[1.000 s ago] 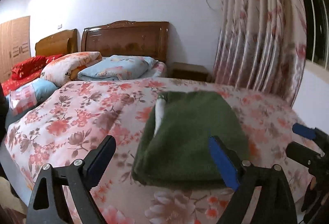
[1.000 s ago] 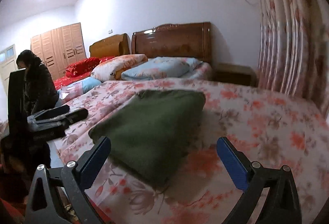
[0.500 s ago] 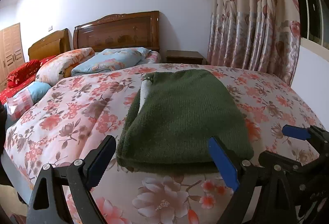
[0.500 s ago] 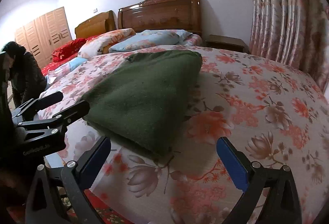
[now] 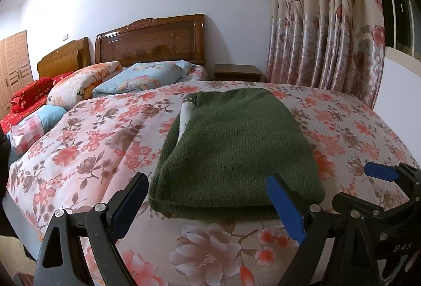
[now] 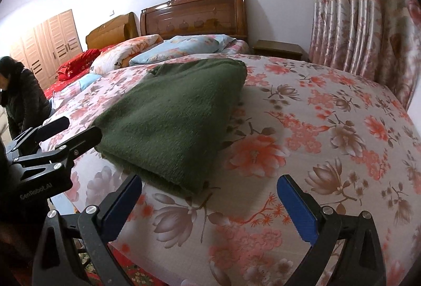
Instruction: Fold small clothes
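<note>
A folded dark green knitted garment (image 5: pixel 236 149) lies flat on the floral bed cover (image 5: pixel 100 144), with a white strip showing at its left edge. It also shows in the right wrist view (image 6: pixel 171 117). My left gripper (image 5: pixel 208 207) is open and empty, just in front of the garment's near edge. My right gripper (image 6: pixel 210 207) is open and empty, near the garment's front right corner. The right gripper shows at the right edge of the left wrist view (image 5: pixel 381 180); the left gripper shows at the left of the right wrist view (image 6: pixel 63 133).
Pillows and folded quilts (image 5: pixel 142 78) lie at the wooden headboard (image 5: pixel 150 44). A nightstand (image 5: pixel 236 71) and floral curtains (image 5: pixel 323 23) stand at the right. A second bed with red bedding (image 5: pixel 29 91) and a person in dark clothes (image 6: pixel 18 96) are at the left.
Both grippers have tilted down and come closer to the bed's near edge. The garment has not moved. Both grippers stay open.
</note>
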A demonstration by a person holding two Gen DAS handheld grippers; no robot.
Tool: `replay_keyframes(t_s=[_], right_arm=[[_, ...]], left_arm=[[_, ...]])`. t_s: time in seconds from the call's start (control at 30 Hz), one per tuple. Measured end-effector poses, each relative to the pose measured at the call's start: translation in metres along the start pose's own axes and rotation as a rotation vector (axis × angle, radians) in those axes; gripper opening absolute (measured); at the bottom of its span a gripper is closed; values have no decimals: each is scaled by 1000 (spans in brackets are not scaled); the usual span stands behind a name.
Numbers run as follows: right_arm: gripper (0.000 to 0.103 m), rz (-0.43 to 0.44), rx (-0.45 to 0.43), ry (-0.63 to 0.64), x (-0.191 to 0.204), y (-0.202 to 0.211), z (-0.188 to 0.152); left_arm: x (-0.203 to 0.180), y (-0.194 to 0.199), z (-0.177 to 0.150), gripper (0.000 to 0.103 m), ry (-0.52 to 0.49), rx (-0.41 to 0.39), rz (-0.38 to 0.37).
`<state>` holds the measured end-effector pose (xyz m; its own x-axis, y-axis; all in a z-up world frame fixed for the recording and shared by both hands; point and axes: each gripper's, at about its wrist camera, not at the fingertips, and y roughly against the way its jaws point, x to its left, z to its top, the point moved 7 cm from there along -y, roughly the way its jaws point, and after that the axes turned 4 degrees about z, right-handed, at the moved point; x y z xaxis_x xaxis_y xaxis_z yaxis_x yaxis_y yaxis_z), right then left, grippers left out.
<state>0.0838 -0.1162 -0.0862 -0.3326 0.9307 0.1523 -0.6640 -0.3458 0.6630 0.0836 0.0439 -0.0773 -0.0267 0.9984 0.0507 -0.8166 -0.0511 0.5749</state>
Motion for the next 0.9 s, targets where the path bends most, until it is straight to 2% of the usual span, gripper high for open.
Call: replay_keyframes(t_s=[0.43,0.9], right_arm=[[103,-7,-6,-6,-1,1,0],[103,-12,-38,26,3,5,3]], left_arm=[[-1,1,-2,93,-5,4,8],[0,6,2,93,-11,-30,30]])
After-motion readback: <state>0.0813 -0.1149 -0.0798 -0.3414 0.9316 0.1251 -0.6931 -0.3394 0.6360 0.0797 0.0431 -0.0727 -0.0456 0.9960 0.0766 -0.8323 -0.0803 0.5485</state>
